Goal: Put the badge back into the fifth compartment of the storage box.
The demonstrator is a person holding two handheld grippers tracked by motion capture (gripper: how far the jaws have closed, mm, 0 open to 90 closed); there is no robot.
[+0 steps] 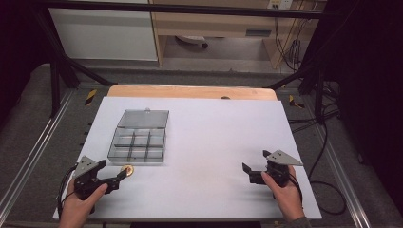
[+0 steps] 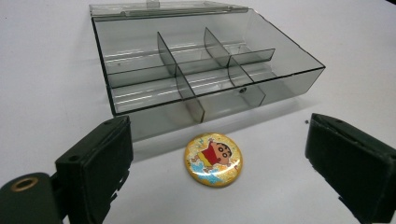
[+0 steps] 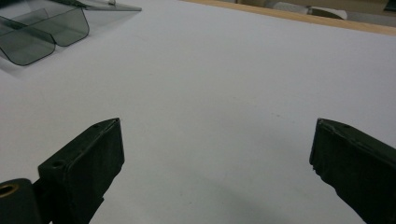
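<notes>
One round badge (image 2: 213, 159), gold-rimmed with a cartoon figure, flat on the white table sheet (image 1: 209, 142), just in front of the near wall of the compartment box (image 2: 196, 74) and apart from it. One smoke-grey transparent box, lid (image 1: 143, 118) folded open flat behind it, divided by partitions into six compartments. All compartments seen bare. Nothing between badge and box wall; nothing on top of the badge.

Left gripper (image 1: 124, 172) just in front of the box's near corner, held low by the left hand (image 1: 81, 202), jaws aimed at the box. Jaws spread wide in the left gripper view, one on each side of the badge, neither pad touching it.

Right gripper (image 1: 254, 166) well apart from the box, off to its right over bare sheet, held by the right hand (image 1: 285, 190). Jaws spread wide, nothing between them; a corner of the box (image 3: 42, 32) far off in the right gripper view.

Count: two grippers, two hands, one box, one badge.
</notes>
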